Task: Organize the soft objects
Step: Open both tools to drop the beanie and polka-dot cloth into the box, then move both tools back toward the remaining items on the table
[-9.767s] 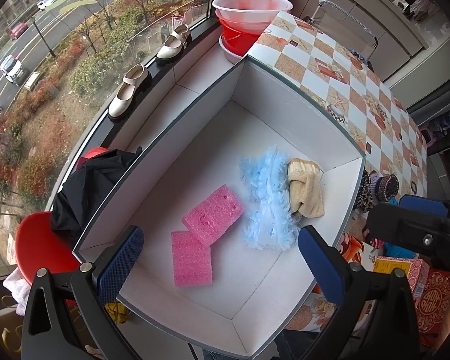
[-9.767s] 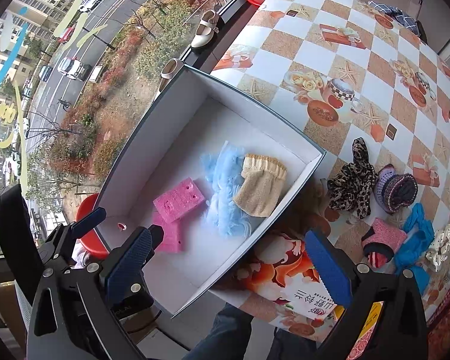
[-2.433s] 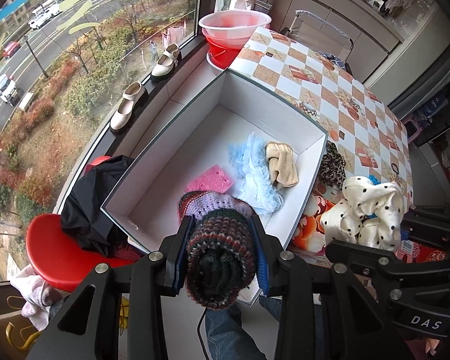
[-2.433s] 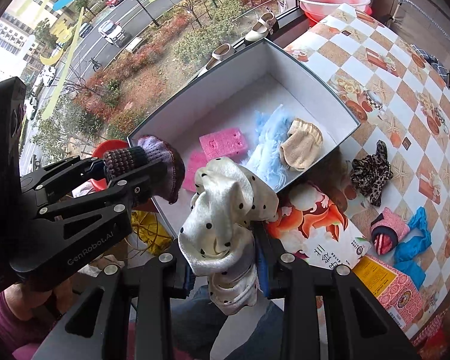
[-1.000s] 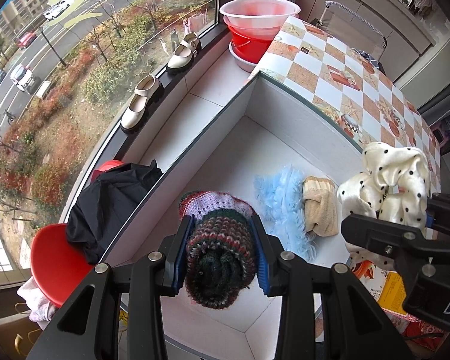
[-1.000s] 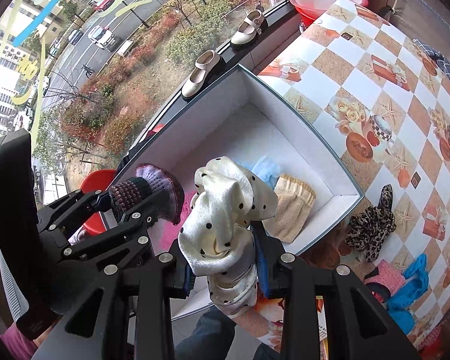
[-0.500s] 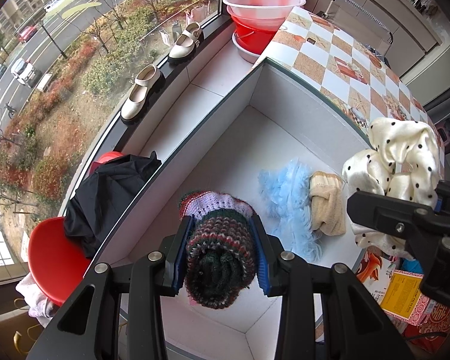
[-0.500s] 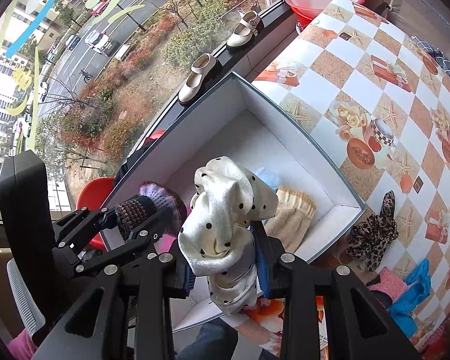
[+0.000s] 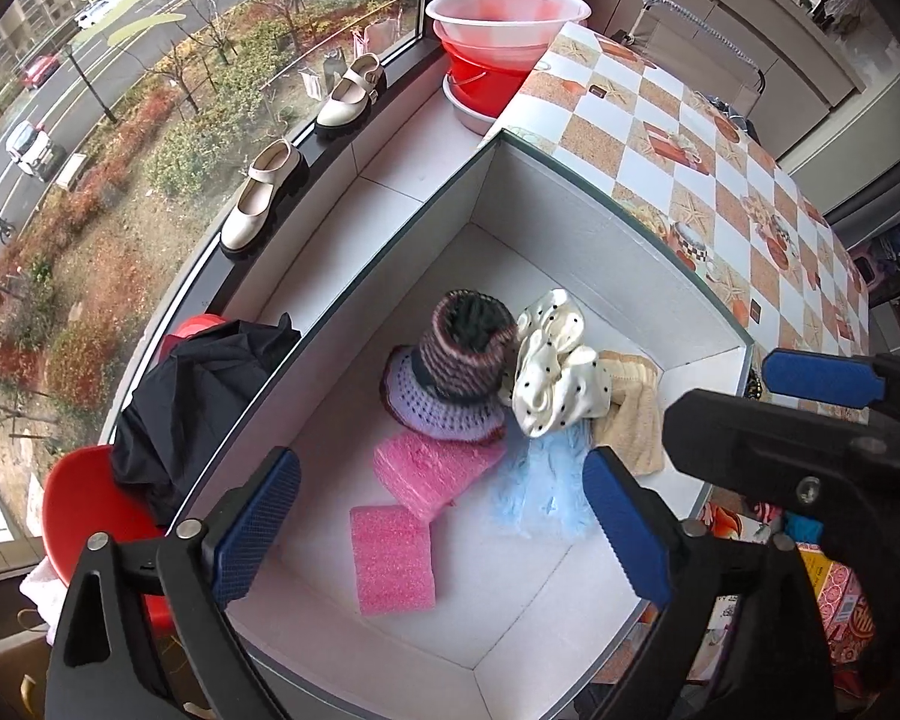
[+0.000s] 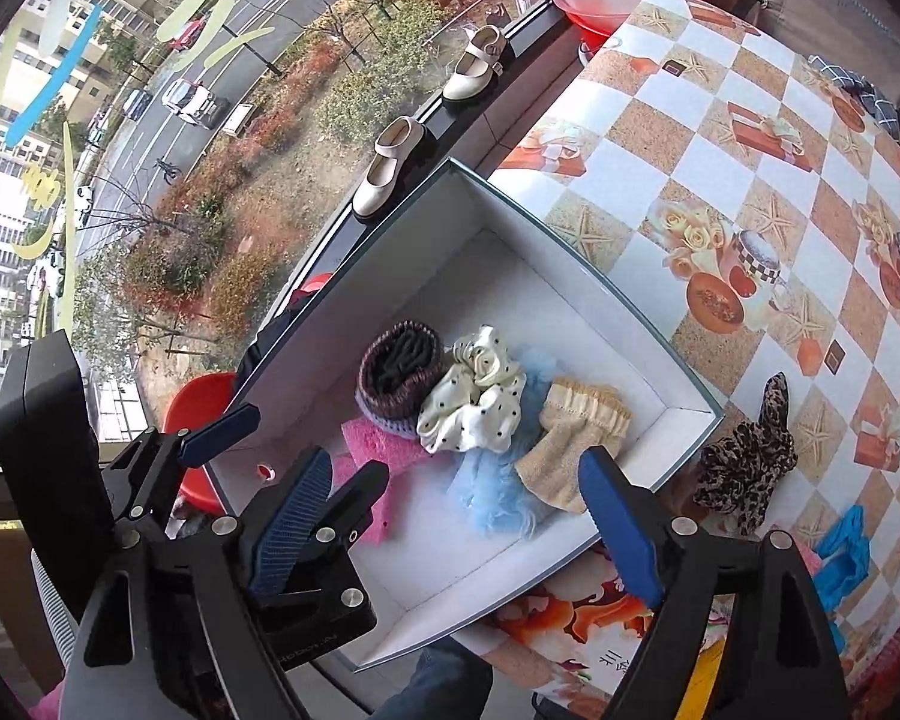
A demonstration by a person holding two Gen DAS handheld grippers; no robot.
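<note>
Both tools hang over the white box [image 9: 600,204] with nothing between their pads. The left tool [image 9: 444,531], low in its frame, has just been spreading its jaws and is released; the right tool [image 10: 450,522] has done the same and stands empty too.

Inside the box, counted from the near end: two pink sponges [image 9: 393,558], one fluffy blue piece [image 9: 540,492], one beige cloth [image 10: 576,432], one white polka-dot scrunchie [image 9: 555,381] and one knitted hat [image 9: 456,372], the last two lying loose at frame centre. That makes six soft things packed.

Left on the tabletop [image 10: 720,138], at the right edge of the right wrist view: one leopard-print piece [image 10: 750,456] and one blue item [image 10: 846,552], with possibly a pink one beside it, though the tool arm hides most of that spot.

I judge the job well over half done, with two or three pieces to fetch.
</note>
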